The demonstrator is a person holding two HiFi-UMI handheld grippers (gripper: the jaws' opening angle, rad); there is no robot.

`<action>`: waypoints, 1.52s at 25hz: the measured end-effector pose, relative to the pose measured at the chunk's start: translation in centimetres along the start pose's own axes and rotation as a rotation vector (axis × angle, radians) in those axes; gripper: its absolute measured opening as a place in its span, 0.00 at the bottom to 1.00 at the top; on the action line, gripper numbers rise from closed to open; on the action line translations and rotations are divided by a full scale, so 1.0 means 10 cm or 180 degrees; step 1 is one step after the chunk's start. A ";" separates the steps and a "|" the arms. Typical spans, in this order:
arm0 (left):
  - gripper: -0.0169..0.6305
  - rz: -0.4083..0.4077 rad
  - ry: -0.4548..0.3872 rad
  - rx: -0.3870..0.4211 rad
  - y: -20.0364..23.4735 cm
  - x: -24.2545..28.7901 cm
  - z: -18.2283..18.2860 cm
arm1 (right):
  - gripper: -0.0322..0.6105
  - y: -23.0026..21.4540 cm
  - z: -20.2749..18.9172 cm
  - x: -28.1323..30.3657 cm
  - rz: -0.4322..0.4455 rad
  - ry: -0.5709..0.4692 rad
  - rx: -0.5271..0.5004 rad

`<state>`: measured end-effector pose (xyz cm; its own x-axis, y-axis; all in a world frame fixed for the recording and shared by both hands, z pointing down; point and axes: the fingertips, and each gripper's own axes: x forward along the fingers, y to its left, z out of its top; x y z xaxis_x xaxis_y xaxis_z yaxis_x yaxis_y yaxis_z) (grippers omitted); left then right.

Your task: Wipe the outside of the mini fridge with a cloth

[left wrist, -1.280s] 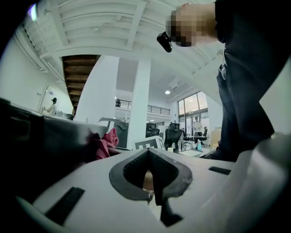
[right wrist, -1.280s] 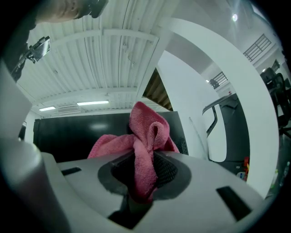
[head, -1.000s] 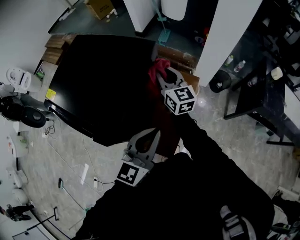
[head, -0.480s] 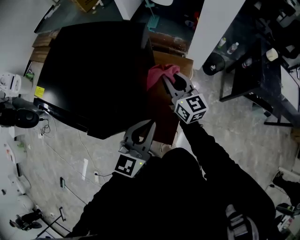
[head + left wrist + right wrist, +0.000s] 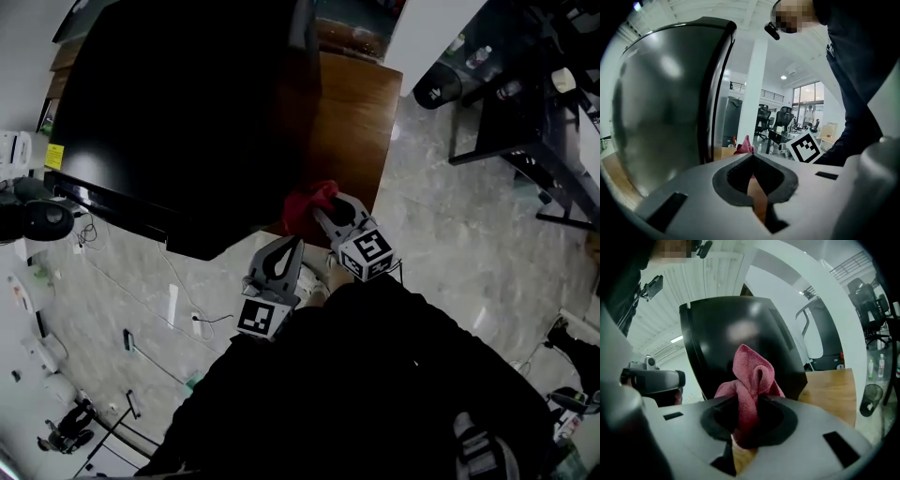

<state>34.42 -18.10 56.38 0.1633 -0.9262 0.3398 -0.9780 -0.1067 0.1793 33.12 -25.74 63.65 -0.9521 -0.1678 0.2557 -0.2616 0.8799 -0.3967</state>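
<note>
The black mini fridge (image 5: 178, 112) fills the upper left of the head view and stands on a wooden stand (image 5: 352, 112). My right gripper (image 5: 321, 210) is shut on a red cloth (image 5: 307, 201), which it holds against the fridge's right side near its lower front corner. In the right gripper view the cloth (image 5: 750, 380) bunches up out of the jaws in front of the glossy fridge wall (image 5: 736, 333). My left gripper (image 5: 294, 244) hangs just below the fridge's front edge, shut with nothing in it. Its own view shows the fridge side (image 5: 665, 103) and the cloth (image 5: 744, 145) beyond the closed tips.
A black desk (image 5: 525, 122) and a round black bin (image 5: 433, 94) stand to the right on the marble floor. A white pillar (image 5: 427, 28) rises behind the stand. Cables (image 5: 178, 281) and a dark device (image 5: 28, 220) lie on the floor at left.
My right gripper has drawn the red cloth down the fridge's right side, from near the back toward the front corner. The left gripper stayed shut close to my body.
</note>
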 end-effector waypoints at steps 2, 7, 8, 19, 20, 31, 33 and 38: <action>0.04 0.0071 0.0033 -0.0018 0.09 -0.01 -0.16 | 0.18 0.10 -0.19 0.11 0.0073 0.0076 0.0020; 0.04 0.0191 0.0124 0.0028 0.24 0.00 -0.35 | 0.18 0.13 -0.46 0.38 0.0033 0.0144 0.0217; 0.04 0.0203 0.0129 0.0042 0.25 0.01 -0.36 | 0.18 0.12 -0.46 0.42 0.0009 0.0137 0.0242; 0.04 0.0224 0.0094 0.0128 0.13 0.36 -0.17 | 0.18 -0.35 -0.31 0.73 -0.0068 0.0137 0.0431; 0.04 0.0228 0.0093 0.0132 0.12 0.41 -0.14 | 0.18 -0.44 -0.27 0.76 -0.0090 0.0128 0.0452; 0.04 0.0285 0.0076 0.0025 0.13 1.20 0.09 | 0.18 -1.31 0.14 1.10 -0.0206 0.0125 0.0293; 0.04 0.0302 0.0057 0.0005 0.15 1.35 0.13 | 0.18 -1.48 0.22 1.16 -0.0227 0.0133 0.0225; 0.04 0.0303 0.0007 0.0024 0.23 1.66 0.22 | 0.18 -1.83 0.40 1.33 -0.0253 0.0158 -0.0075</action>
<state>34.55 -34.54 60.39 0.0699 -0.9314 0.3571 -0.9901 -0.0210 0.1391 24.65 -45.87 70.74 -0.9193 -0.2159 0.3291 -0.3317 0.8750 -0.3525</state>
